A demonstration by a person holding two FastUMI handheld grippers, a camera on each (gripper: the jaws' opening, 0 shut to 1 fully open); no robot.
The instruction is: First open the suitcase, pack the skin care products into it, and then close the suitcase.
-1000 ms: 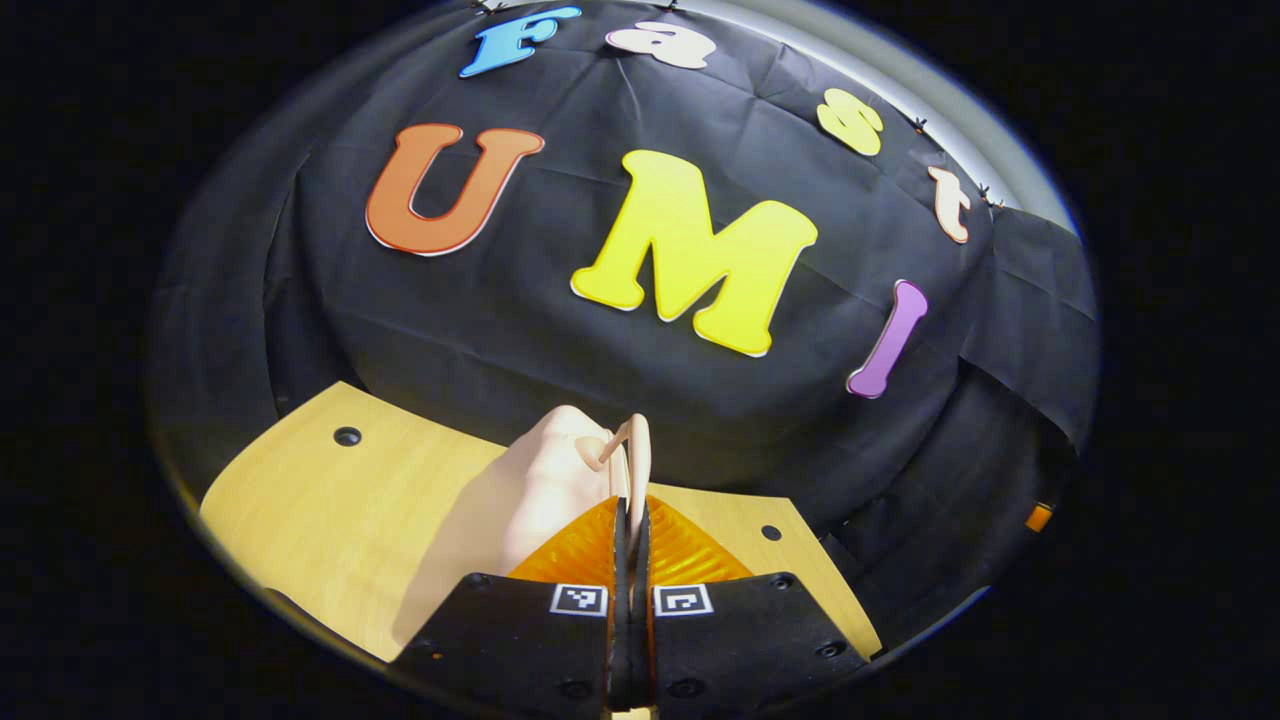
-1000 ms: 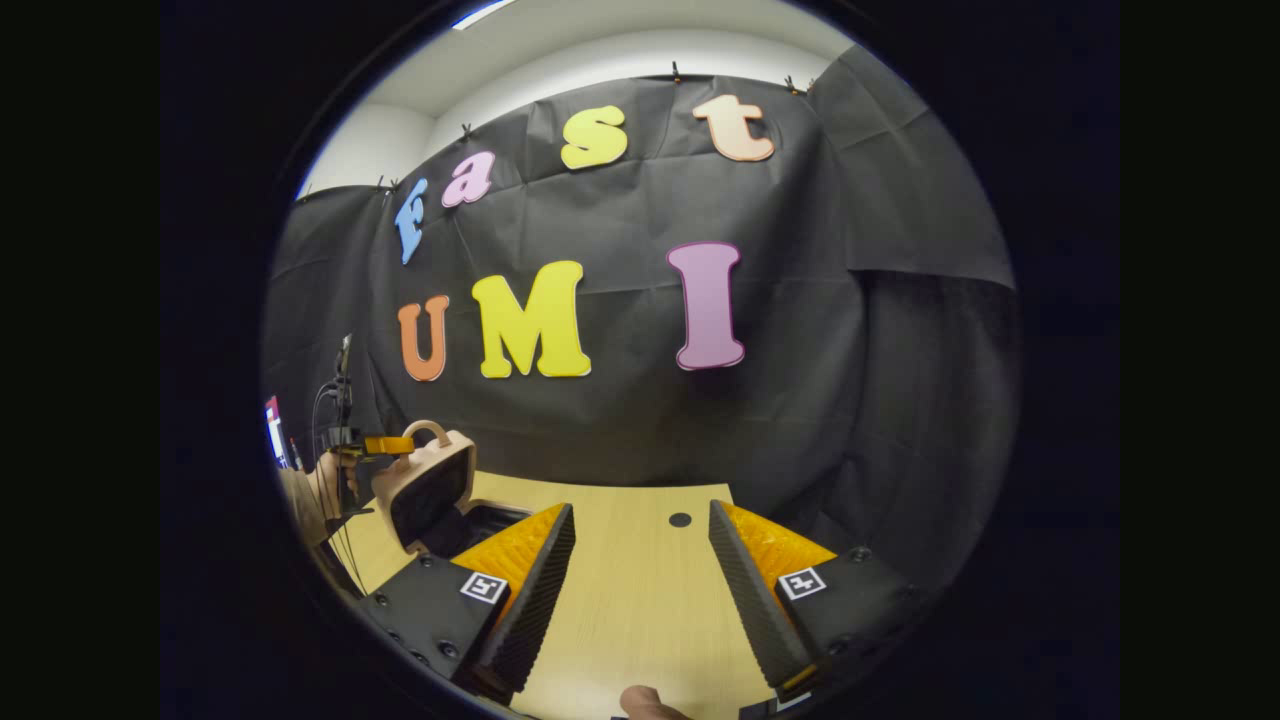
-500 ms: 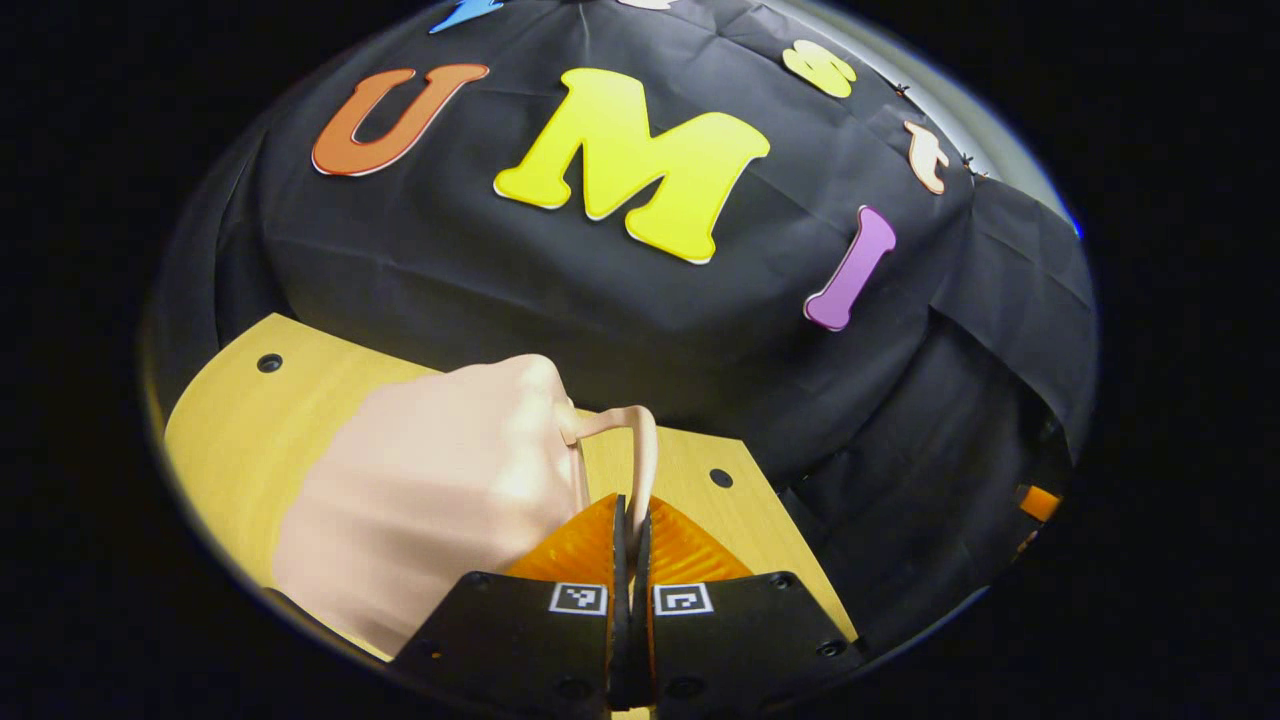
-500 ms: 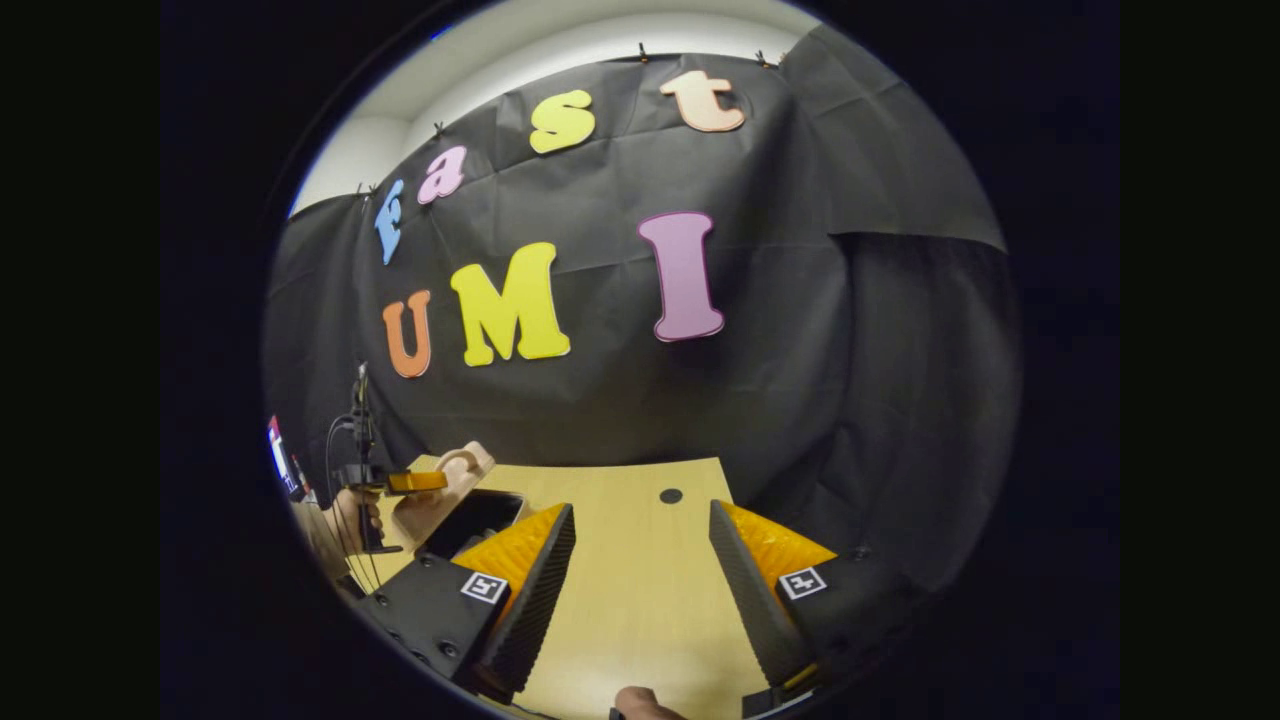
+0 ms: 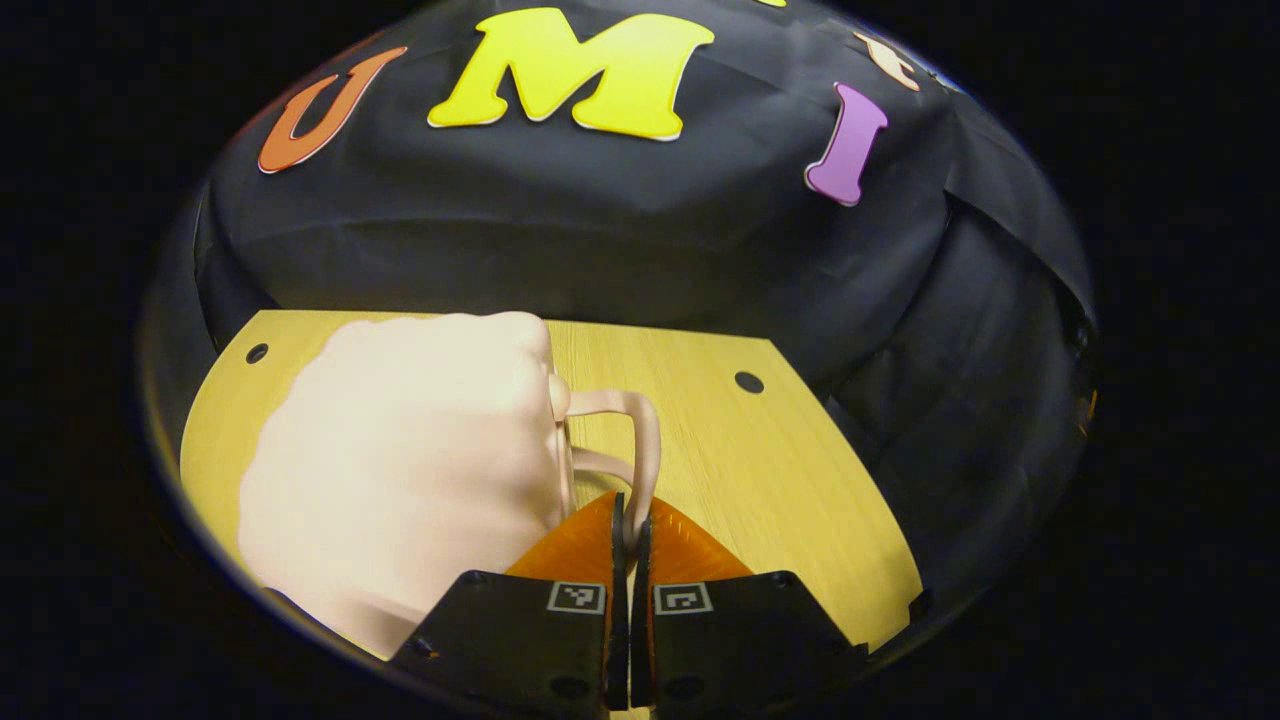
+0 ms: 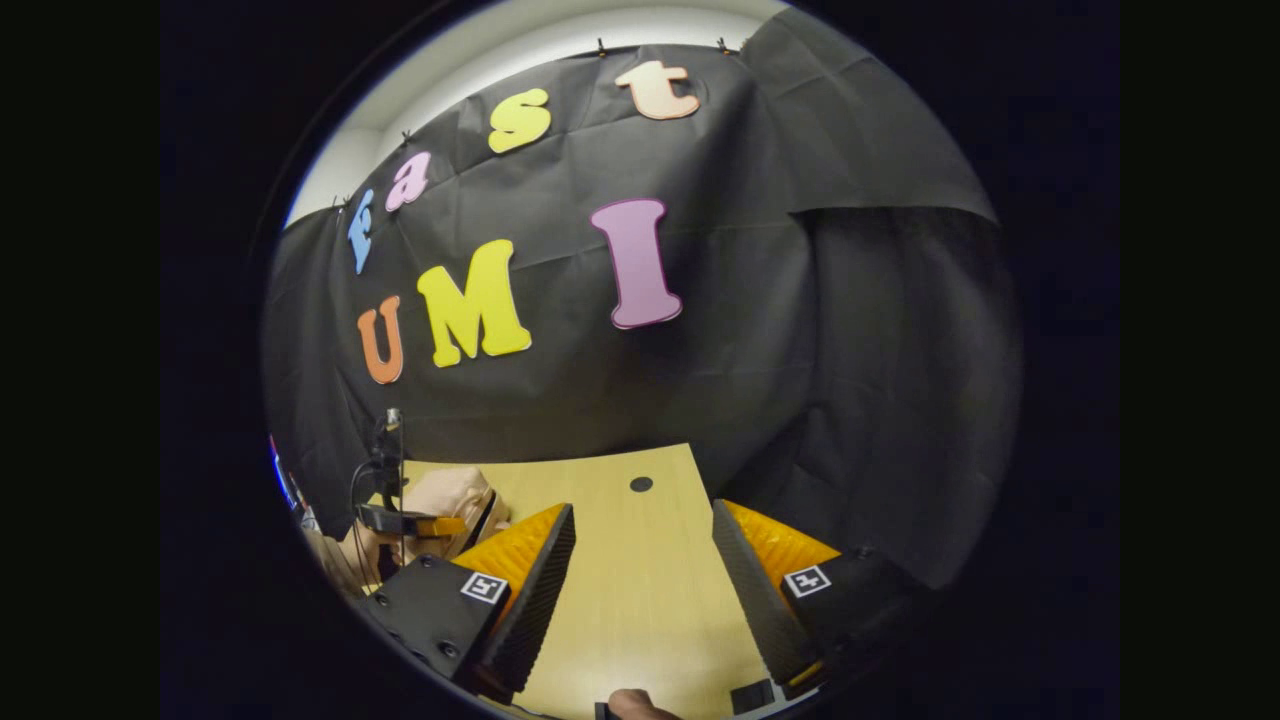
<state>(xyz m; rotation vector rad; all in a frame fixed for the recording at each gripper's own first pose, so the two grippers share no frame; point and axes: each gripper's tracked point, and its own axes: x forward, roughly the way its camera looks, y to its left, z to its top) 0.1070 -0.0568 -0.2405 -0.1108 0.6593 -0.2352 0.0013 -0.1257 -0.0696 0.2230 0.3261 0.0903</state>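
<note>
Left gripper (image 5: 630, 520) clamped on the handle (image 5: 640, 440) of the pale suitcase (image 5: 410, 470), lower left of its view, lid down on the wooden table (image 5: 760, 470). Right gripper (image 6: 640, 570) held wide apart over bare tabletop, centre bottom, with the suitcase near the table's left edge.

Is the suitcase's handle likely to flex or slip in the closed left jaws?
Probably stiff: the thin handle holds its loop shape while the left gripper pinches it. Its smooth, glossy look suggests some slip. The suitcase looks small, hard-shelled, likely light.
</note>
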